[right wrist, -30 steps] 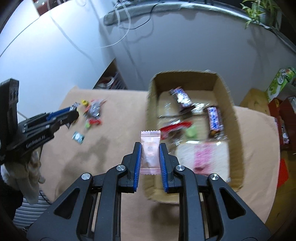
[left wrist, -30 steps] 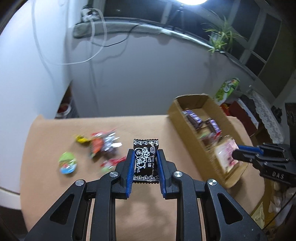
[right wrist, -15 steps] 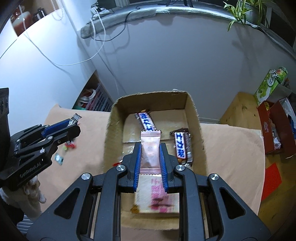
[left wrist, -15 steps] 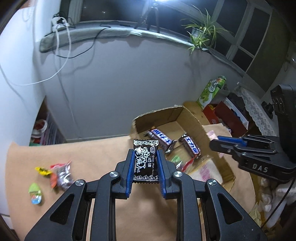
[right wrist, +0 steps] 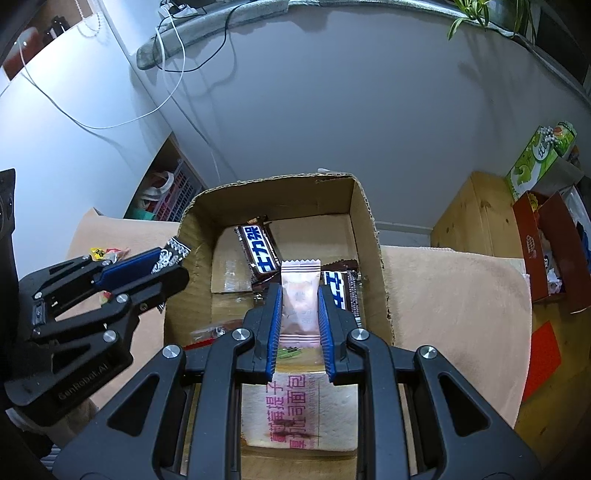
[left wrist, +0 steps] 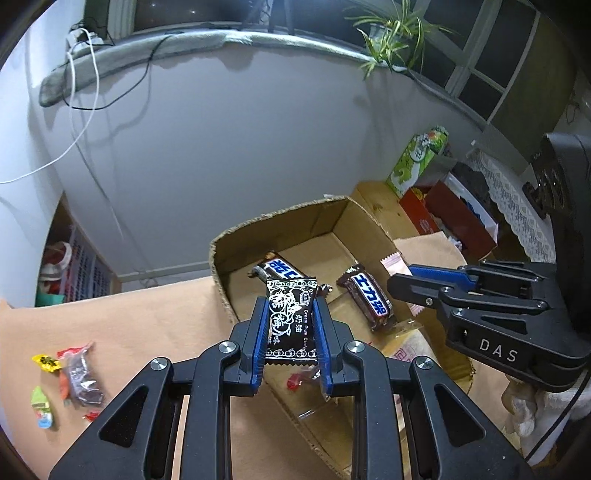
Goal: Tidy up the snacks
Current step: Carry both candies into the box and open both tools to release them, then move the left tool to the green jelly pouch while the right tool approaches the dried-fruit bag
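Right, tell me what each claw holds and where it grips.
Left claw: black candy packet, pinched across its long side edges. Right claw: pink candy packet, likewise.

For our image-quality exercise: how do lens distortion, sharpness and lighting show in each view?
Left wrist view: fisheye bends the window ledge, dark vignette corners, black candy packet sharp. Right wrist view: same curved ledge, cool dim light, soft cable shadows on the wall, pink candy packet sharp.
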Available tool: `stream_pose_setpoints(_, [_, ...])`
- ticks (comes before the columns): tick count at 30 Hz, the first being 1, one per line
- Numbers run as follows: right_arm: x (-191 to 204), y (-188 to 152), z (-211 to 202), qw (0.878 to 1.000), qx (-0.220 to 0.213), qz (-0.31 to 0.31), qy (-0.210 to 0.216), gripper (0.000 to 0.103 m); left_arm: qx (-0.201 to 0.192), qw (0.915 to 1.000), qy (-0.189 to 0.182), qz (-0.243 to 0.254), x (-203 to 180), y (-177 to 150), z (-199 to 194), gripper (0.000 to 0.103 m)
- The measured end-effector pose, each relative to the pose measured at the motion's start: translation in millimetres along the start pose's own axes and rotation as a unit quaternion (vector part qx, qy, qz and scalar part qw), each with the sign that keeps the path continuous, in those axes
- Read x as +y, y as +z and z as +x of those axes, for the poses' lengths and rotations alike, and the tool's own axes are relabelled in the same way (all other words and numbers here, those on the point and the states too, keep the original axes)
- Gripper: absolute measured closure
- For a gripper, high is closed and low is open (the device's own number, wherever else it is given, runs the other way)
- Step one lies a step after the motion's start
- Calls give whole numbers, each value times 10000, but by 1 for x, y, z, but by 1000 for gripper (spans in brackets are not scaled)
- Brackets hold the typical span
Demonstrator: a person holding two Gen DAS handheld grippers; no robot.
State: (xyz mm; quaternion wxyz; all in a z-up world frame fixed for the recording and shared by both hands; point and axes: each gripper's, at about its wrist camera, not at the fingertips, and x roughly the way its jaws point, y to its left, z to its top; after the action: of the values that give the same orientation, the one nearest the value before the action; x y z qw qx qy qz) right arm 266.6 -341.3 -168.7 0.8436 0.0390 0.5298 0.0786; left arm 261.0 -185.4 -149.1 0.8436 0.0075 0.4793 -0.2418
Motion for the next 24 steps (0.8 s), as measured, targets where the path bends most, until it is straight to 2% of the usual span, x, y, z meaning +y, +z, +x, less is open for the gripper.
stream_pose_setpoints(4, [-2, 1, 0, 10000, 0, 0, -45, 82, 84, 9999, -55, 43, -4, 1, 4, 79])
stream_pose_setpoints(5, [-2, 1, -1, 10000, -9, 6, -71, 78, 115, 9999, -35, 47, -5, 1, 5, 79])
stream_pose_setpoints(8, [-2, 2, -4, 9999, -94, 25, -134, 52, 132, 9999, -37, 37, -6, 1, 6, 79])
stream_pose_setpoints(9, [-2, 2, -5, 9998, -109, 26, -136, 51, 141, 9999, -28, 20, -6, 1, 6, 78])
stream_pose_setpoints(11, [-2, 1, -6, 9998, -115, 32, -139, 51, 148, 9999, -30, -5, -5, 1, 5, 76])
stream_pose_setpoints(24, [10, 0, -20, 9996, -236, -9, -133, 51, -31, 9999, 48, -110, 6, -6, -15, 75])
